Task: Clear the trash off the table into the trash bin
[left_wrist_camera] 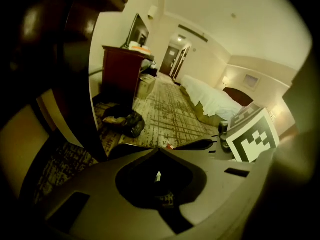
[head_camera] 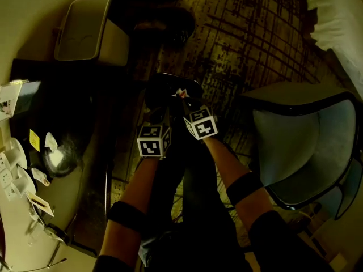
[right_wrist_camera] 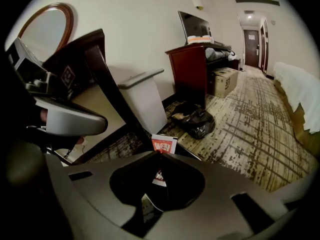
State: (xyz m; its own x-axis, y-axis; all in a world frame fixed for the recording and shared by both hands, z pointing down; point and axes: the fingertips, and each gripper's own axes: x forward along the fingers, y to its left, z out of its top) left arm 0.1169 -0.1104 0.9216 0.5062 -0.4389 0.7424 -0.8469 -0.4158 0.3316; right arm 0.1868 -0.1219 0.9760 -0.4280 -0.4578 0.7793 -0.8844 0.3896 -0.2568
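In the head view both grippers hang close together over the patterned carpet, marker cubes side by side. My right gripper (head_camera: 182, 94) (right_wrist_camera: 161, 153) is shut on a small red and white packet (head_camera: 181, 93) (right_wrist_camera: 164, 144) that sticks out past its tips. My left gripper (head_camera: 161, 95) (left_wrist_camera: 159, 149) is shut, and I can make out nothing in it. The beige lidded trash bin (head_camera: 85, 27) (right_wrist_camera: 145, 99) stands beyond the grippers beside the table (head_camera: 62, 194). Cups, cards and a shiny crumpled wrapper (head_camera: 59, 157) lie on the table at the left.
A black bag (head_camera: 170, 27) (right_wrist_camera: 195, 121) (left_wrist_camera: 125, 123) lies on the carpet just right of the bin. A padded chair (head_camera: 306, 146) stands close on the right. Farther off are a dark wooden cabinet (right_wrist_camera: 192, 66) with a TV, a cardboard box (right_wrist_camera: 223, 81) and a bed (left_wrist_camera: 212, 101).
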